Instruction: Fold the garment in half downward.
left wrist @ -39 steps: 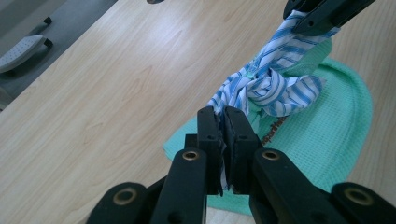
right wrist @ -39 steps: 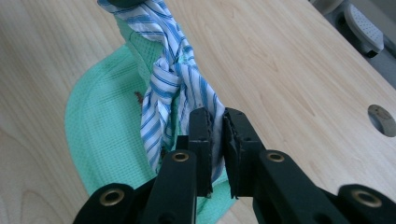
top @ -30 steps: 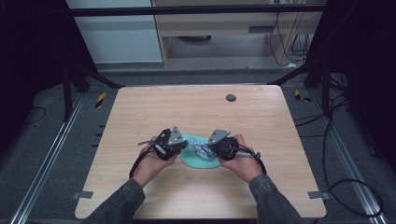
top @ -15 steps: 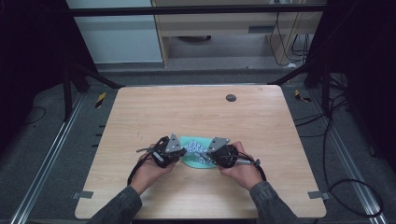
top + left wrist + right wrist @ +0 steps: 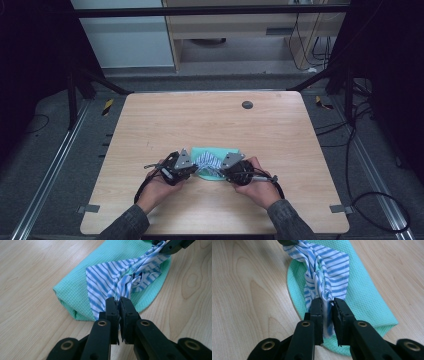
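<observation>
Hand-held gripper (image 5: 119, 305) pinching striped cloth (image 5: 112, 282), green towel (image 5: 75, 290)

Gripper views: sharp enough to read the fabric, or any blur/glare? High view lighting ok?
Left gripper view: striped cloth and green towel weave crisp, no glare. Right gripper view: equally sharp, black jaws slightly soft at the bottom. High view: table evenly lit, surroundings dark, cloth detail small.

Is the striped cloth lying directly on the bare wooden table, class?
No: in the left gripper view the striped cloth sits over a green cloth that covers the table beneath it.
</observation>
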Demonstrator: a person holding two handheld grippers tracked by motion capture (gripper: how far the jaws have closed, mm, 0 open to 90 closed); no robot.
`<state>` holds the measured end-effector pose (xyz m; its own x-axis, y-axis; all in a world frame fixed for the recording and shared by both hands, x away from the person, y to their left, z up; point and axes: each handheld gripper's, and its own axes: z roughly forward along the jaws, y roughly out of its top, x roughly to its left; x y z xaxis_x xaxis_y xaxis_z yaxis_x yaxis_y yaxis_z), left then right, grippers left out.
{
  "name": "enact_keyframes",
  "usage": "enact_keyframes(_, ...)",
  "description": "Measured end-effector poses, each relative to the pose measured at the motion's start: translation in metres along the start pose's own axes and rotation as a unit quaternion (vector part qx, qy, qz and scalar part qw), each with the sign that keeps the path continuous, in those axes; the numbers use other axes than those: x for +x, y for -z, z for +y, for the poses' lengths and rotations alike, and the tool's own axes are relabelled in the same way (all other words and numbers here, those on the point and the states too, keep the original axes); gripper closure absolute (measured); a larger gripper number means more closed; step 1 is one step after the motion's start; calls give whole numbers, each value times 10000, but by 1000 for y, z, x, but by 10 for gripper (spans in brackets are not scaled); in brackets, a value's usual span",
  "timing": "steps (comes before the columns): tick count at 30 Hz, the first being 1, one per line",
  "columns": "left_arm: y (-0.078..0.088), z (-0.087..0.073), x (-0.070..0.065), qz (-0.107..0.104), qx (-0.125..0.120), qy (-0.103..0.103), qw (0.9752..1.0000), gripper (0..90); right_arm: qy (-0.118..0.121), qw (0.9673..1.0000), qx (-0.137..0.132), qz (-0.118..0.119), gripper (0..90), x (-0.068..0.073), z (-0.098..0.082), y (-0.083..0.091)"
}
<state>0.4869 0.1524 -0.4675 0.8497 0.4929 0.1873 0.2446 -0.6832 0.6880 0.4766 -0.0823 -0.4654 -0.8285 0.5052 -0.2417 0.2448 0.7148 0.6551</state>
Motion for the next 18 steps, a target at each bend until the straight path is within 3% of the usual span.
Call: enact_keyframes(18, 1, -16, -11, -73, -27, -169, 9998, 863, 322, 9995, 9, -36, 820, 19, -8, -1)
